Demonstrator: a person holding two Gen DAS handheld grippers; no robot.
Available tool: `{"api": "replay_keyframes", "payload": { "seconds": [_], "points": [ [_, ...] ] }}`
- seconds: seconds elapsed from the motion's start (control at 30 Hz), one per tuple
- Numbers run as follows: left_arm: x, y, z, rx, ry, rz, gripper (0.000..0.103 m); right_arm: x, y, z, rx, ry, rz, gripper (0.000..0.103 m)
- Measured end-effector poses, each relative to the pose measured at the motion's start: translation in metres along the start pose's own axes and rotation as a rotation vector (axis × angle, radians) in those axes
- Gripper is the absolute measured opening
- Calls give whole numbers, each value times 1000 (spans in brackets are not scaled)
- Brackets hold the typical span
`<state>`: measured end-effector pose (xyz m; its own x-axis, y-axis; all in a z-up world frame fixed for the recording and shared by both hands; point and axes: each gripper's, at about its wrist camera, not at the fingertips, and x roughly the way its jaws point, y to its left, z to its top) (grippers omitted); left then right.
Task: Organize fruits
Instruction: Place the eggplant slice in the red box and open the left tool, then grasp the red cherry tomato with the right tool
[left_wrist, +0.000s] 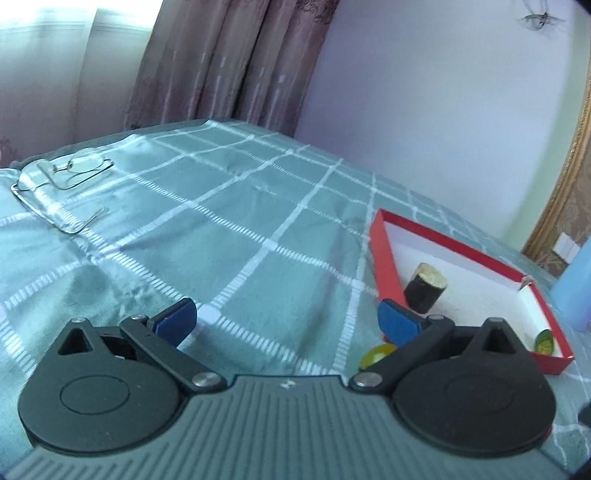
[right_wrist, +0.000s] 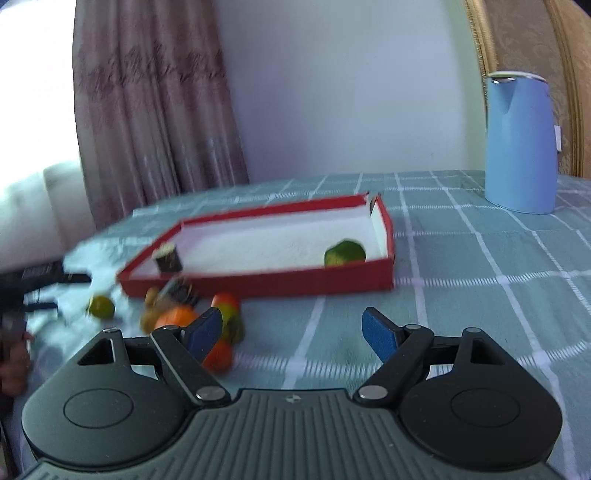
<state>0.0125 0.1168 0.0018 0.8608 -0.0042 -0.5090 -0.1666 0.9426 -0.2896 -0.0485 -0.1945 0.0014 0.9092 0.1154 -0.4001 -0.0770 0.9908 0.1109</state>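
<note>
Soft daylight from the window (left_wrist: 55, 48); fisheye-bent edges, right view motion-blurred.

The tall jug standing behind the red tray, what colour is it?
Light blue jug; clearest in the right wrist view.

No readable writing anywhere

The only mark on show is a tiny pale emblem moulded into the ribbed grey plastic gripper body (left_wrist: 286, 384), seen again in the right wrist view (right_wrist: 291, 398); it is too small to make out as a letter or a brand.
</note>
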Motion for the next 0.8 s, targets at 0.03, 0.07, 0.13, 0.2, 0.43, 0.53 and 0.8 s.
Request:
{"api": "replay_keyframes", "payload": {
  "seconds": [0.03, 0.07, 0.13, 0.2, 0.43, 0.53, 0.8],
  "points": [
    [1, -1, 0, 6, 4, 7, 103, -2, 6, -2, -24, 15, -5, 83],
    [1, -2, -1, 14, 9, 14, 103, -2, 11, -4, -47, 28, -8, 83],
    [4, -6, -1, 27, 24, 29, 103, -3, 22, -7, -90, 44, -5, 83],
    [5, -7, 0, 34, 31, 40, 103, 0, 32, -8, -128, 64, -21, 83],
    [11, -9, 0, 52, 48, 64, 103, 18, 47, -7, -181, 129, -13, 75],
    [12, -9, 0, 53, 49, 64, 103, 27, 47, -5, -172, 161, 3, 63],
    [12, -9, 0, 43, 48, 52, 103, 37, 51, -3, -187, 179, 5, 48]
  ]
}}
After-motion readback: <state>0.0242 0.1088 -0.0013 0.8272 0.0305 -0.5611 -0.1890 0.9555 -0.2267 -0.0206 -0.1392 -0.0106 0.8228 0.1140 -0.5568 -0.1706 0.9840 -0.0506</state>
